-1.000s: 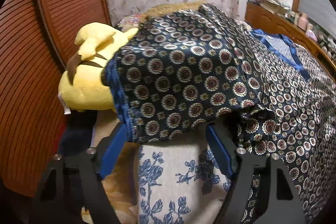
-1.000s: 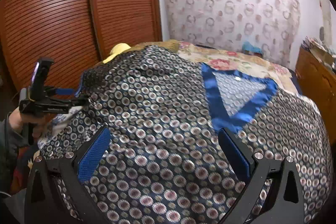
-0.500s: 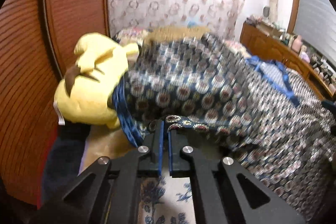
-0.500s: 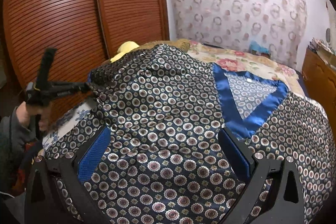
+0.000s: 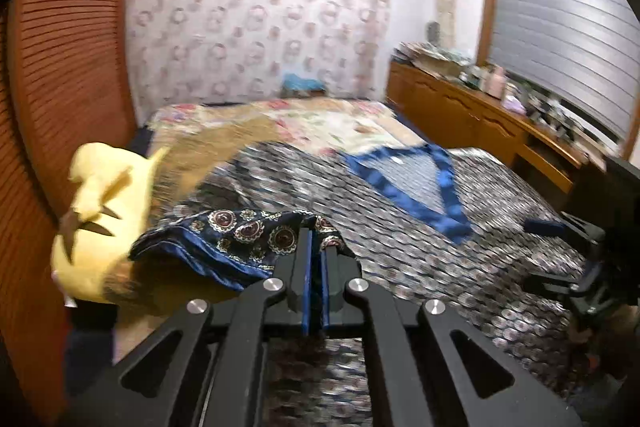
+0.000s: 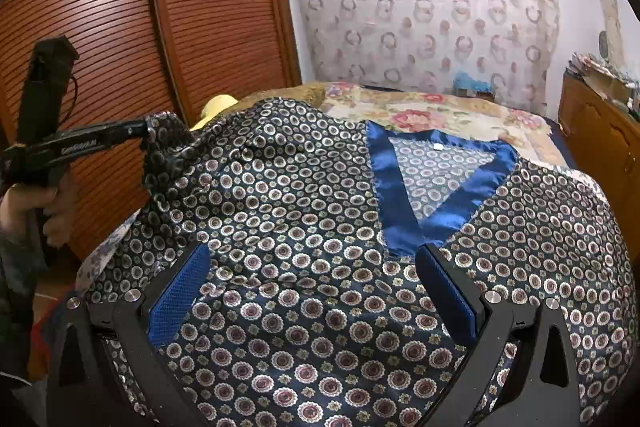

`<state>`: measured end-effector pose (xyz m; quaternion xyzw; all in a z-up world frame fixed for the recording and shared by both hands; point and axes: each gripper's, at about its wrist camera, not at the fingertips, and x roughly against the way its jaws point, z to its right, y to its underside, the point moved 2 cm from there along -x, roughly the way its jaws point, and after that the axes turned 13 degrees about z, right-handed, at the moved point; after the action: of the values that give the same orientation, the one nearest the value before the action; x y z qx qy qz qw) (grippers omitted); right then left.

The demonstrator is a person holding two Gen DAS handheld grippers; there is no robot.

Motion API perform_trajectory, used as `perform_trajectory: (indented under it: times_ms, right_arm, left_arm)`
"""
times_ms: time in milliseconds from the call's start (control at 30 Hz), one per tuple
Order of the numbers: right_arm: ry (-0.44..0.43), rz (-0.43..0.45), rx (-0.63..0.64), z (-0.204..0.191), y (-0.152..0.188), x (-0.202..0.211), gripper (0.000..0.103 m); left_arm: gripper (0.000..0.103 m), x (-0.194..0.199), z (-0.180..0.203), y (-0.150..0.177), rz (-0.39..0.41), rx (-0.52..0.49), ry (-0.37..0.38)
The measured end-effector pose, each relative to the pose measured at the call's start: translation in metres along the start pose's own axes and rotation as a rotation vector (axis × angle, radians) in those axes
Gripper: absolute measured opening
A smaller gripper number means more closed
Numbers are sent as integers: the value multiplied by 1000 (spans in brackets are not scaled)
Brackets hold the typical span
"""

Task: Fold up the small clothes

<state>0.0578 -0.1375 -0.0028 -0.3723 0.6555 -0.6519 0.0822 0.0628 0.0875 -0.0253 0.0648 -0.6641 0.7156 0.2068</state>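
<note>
While the patterned top (image 6: pixel 304 211) lies spread on the bed (image 6: pixel 452 111), left gripper (image 5: pixel 314 239) pinches its lifted sleeve edge; right gripper (image 6: pixel 316 291) gapes, empty, over the fabric. Left view motion-blurred; hem cut off.

The shiny dark-blue top with round flower dots and blue V-neck (image 6: pixel 320 227) lies spread flat, its nine o'clock corner lifted up.

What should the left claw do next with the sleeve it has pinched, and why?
Probably carry it across toward the blue V-neck trim. The left claw is shut on the sleeve of the patterned shirt, lifted off the bed beside the yellow plush toy. The right claw hangs open over the shirt's middle, gripping nothing, so the fold is the left's to make.
</note>
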Motion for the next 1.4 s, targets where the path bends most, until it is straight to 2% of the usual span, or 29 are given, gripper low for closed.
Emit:
perform_trajectory:
  times_ms: [133,300,333,367,500,533,567,700,900,1033,1167,1333,1400]
  right_arm:
    - [3,-10,-4,2,4,-1,103]
    - [3,-12,-5,3,6,0,103]
    - [4,-12,-6,3,6,0,103]
    - [3,-12,-7,4,7,0,103]
    - [5,-14,-8,5,9,0,103]
    - [5,-14,-8,5,9,0,103]
    - [5,-13,-8,5,9,0,103]
    - [2,-14,-6,5,8,-1,103]
    - [-16,-23,9,-4,6,-6,103]
    - [-44,-29,33,-18,1,-13,103]
    - [-74,-32,50,-31,-3,-21,103]
    - [-109,-38,75,-47,-4,-28,103]
    - [-122,-45,80,-51,-3,-32,103]
  left_arm:
    - [6,-1,20,12,-43,-17,11]
    - [9,10,24,15,-44,15,34]
    - [17,15,25,14,-36,15,35]
    - [30,19,26,13,-28,13,33]
    - [47,34,24,11,-6,13,22]
    - [54,37,23,12,-4,14,17]
    - [56,40,22,13,-1,14,12]
    - [56,43,3,23,-11,32,-42]
    - [56,30,-44,39,-53,114,-160]
    - [56,16,-63,51,-82,155,-209]
    - [56,1,-74,62,-114,226,-209]
    - [56,-8,-73,67,-121,289,-152]
    - [50,-10,-75,67,-116,311,-129]
